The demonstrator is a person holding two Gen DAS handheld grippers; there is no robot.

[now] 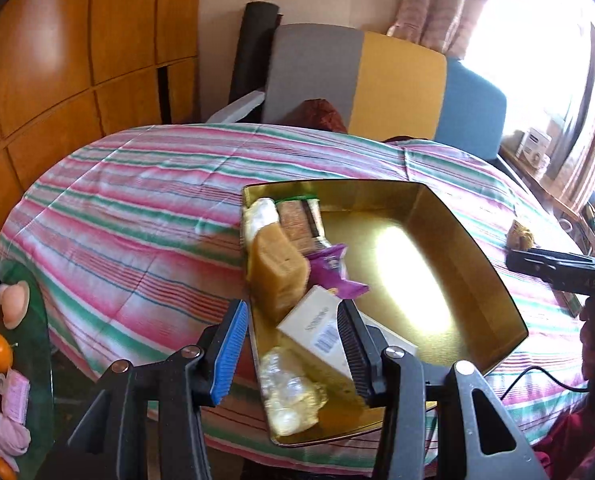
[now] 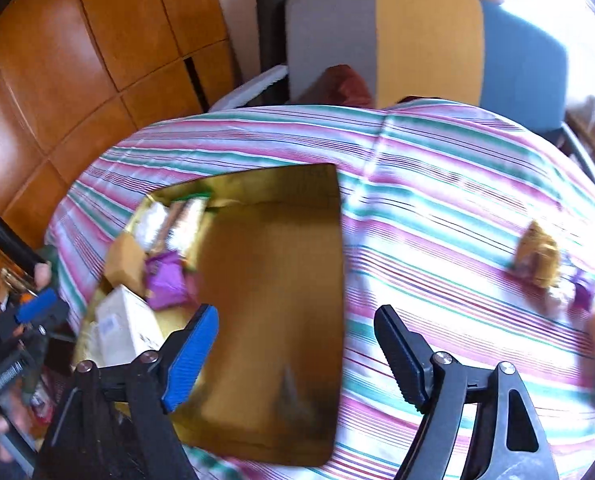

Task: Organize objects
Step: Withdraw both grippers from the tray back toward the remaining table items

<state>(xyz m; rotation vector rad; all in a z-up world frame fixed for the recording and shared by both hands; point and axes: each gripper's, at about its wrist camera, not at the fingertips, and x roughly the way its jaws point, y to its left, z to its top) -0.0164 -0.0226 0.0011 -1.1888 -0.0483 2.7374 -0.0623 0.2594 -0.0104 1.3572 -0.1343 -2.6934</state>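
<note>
A gold metal tray (image 1: pixel 437 264) (image 2: pixel 273 280) lies on a striped tablecloth. Along its left side lie a tan block (image 1: pixel 277 276) (image 2: pixel 123 264), a purple wrapper (image 1: pixel 331 270) (image 2: pixel 165 280), a white box (image 1: pixel 317 324) (image 2: pixel 121 324), a clear crinkled packet (image 1: pixel 291 392) and wrapped bars (image 1: pixel 297 220) (image 2: pixel 181 220). My left gripper (image 1: pixel 291 356) is open, its fingers straddling the tray's left rim by the white box. My right gripper (image 2: pixel 297 356) is open and empty above the tray's near right edge. Loose wrapped snacks (image 2: pixel 537 256) lie on the cloth to the right.
A chair (image 1: pixel 377 80) with grey, yellow and blue back stands behind the table. Wooden cabinets (image 1: pixel 57 60) fill the left. A glass side table (image 1: pixel 21 360) at the far left holds small toys and oranges. The right gripper's body (image 1: pixel 557 276) shows in the left wrist view.
</note>
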